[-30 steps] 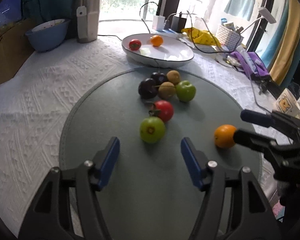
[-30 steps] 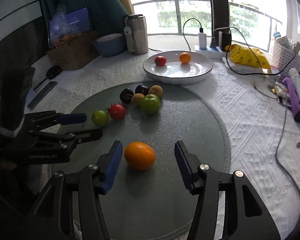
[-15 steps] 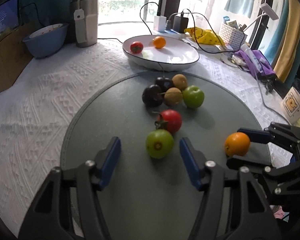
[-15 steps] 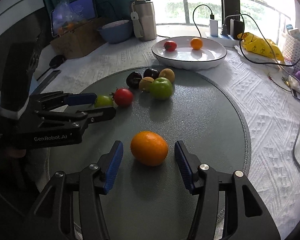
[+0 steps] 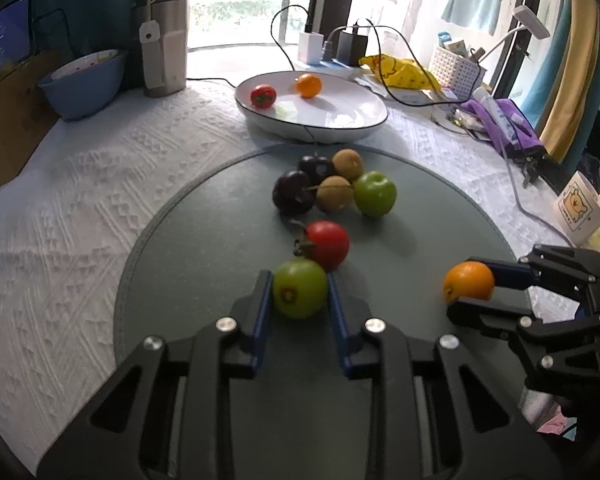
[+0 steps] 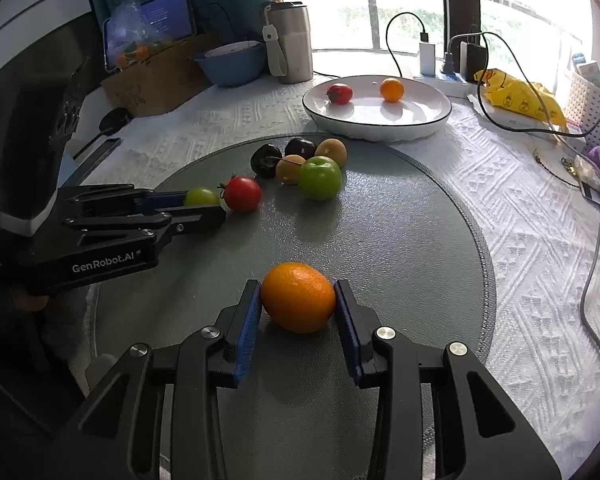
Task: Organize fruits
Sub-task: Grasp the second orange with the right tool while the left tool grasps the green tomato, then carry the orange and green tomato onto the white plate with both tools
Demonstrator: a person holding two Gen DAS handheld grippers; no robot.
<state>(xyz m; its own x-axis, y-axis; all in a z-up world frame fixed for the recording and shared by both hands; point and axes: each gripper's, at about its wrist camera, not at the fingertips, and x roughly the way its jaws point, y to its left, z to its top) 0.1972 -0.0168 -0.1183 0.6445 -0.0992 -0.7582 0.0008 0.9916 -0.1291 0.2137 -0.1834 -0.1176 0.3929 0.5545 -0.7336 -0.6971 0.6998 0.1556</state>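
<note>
Hiding behind left gripper (image 6: 204, 208): green tomato (image 6: 201, 197), half-seen

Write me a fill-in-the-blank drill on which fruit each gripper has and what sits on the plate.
1. The left gripper is shut on a ____ tomato.
2. The right gripper is closed around the ____ on the grey mat.
3. The white plate holds ____ pieces of fruit.
4. The red tomato beside the left gripper lies on the ____.

Missing words: green; orange; two; mat
</note>
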